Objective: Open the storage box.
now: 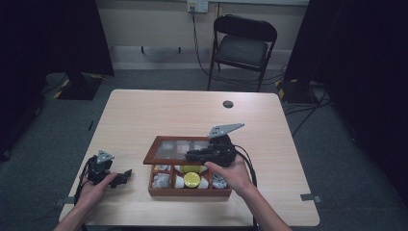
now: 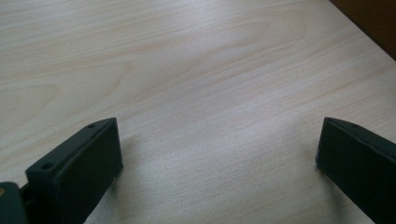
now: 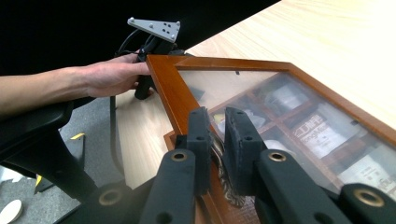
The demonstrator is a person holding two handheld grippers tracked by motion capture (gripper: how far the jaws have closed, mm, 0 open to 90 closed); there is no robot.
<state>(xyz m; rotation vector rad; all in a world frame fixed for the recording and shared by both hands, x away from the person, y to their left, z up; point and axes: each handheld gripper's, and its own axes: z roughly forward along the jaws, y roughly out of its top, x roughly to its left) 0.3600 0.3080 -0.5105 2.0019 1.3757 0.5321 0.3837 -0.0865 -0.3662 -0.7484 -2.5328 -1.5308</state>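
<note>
A wooden compartment box (image 1: 188,192) stands near the table's front edge. Its glass-paned lid (image 1: 174,147) is tilted up over it, hinged at the far side. My right gripper (image 1: 189,155) reaches in from the right and is shut on the lid's wooden frame (image 3: 173,91), which runs in between the nearly closed jaws (image 3: 218,135). Packets and a round yellow item (image 1: 192,179) lie in the compartments, and white sachets (image 3: 322,133) show through the glass. My left gripper (image 1: 126,174) rests on the table to the left of the box, open, with bare wood between its jaws (image 2: 219,149).
The person's left hand (image 3: 112,74) sits just beyond the lid's corner. A small dark round spot (image 1: 228,104) marks the far part of the light wooden table (image 1: 192,115). A black folding chair (image 1: 243,45) stands behind the table.
</note>
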